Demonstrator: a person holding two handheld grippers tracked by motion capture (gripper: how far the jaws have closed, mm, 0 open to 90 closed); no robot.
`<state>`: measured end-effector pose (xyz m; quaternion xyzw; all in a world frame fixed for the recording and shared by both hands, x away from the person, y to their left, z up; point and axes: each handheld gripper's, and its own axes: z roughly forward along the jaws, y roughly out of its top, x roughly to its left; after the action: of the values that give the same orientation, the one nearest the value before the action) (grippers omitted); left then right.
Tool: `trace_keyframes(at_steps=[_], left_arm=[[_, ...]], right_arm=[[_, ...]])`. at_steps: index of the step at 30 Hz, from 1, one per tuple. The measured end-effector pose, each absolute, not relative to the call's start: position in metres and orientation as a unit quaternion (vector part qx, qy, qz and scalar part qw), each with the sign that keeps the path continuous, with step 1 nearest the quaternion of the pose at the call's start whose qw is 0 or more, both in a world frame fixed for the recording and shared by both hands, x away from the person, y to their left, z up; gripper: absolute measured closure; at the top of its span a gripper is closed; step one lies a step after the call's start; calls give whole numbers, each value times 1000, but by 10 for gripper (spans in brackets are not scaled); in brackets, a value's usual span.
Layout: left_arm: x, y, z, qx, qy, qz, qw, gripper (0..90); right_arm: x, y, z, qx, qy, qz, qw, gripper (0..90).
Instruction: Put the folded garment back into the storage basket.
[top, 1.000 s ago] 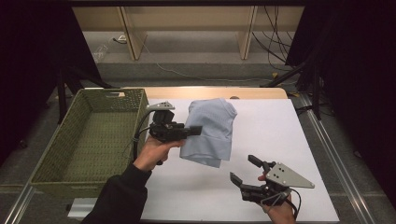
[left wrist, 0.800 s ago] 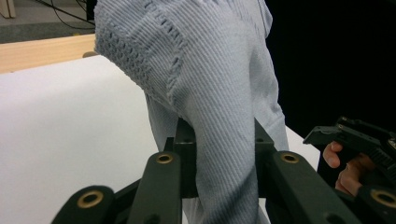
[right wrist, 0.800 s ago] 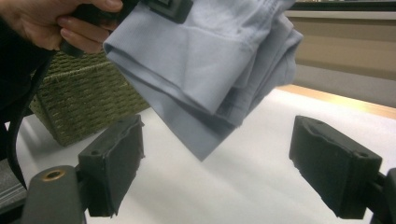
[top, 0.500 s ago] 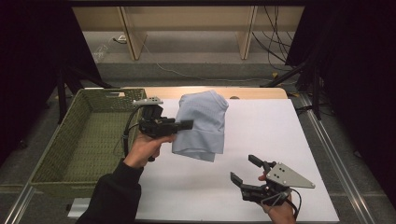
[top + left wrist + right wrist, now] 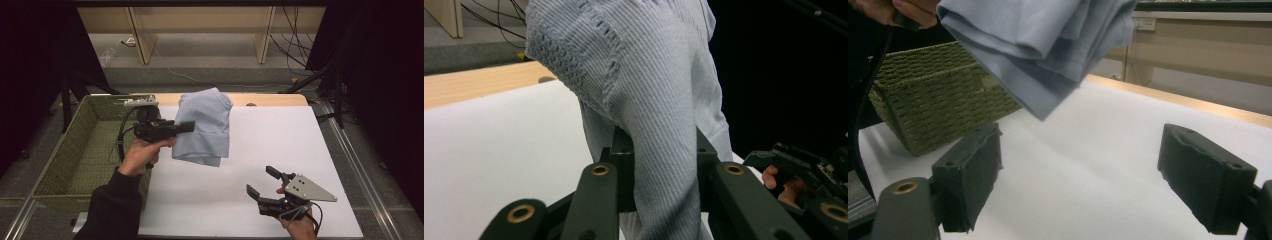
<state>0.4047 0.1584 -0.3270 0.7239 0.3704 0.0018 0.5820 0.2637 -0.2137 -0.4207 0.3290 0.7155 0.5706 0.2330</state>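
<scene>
I am carrying the folded pale-blue knitted garment (image 5: pixel 204 126), hanging clear of the table at frame centre, clamped in my left gripper (image 5: pixel 187 125). Next: swing left over the green woven basket (image 5: pixel 80 155), release. Right gripper (image 5: pixel 261 182) is idling wide open, empty.

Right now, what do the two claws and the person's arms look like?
Both are black, pistol-style tools with two jointed black jaws and brass-coloured pivot rivets. The left claw trails a looping black cable. The right claw carries a grey three-cornered plate with small holes. The left forearm wears a black sleeve.
</scene>
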Motion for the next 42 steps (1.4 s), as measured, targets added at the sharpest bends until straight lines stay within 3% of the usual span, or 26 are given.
trace_keyframes(at_steps=[42], left_arm=[[399,258,-302,660,417,49,623,723]], right_arm=[[264,-213,-421,329,715,571,232,184]])
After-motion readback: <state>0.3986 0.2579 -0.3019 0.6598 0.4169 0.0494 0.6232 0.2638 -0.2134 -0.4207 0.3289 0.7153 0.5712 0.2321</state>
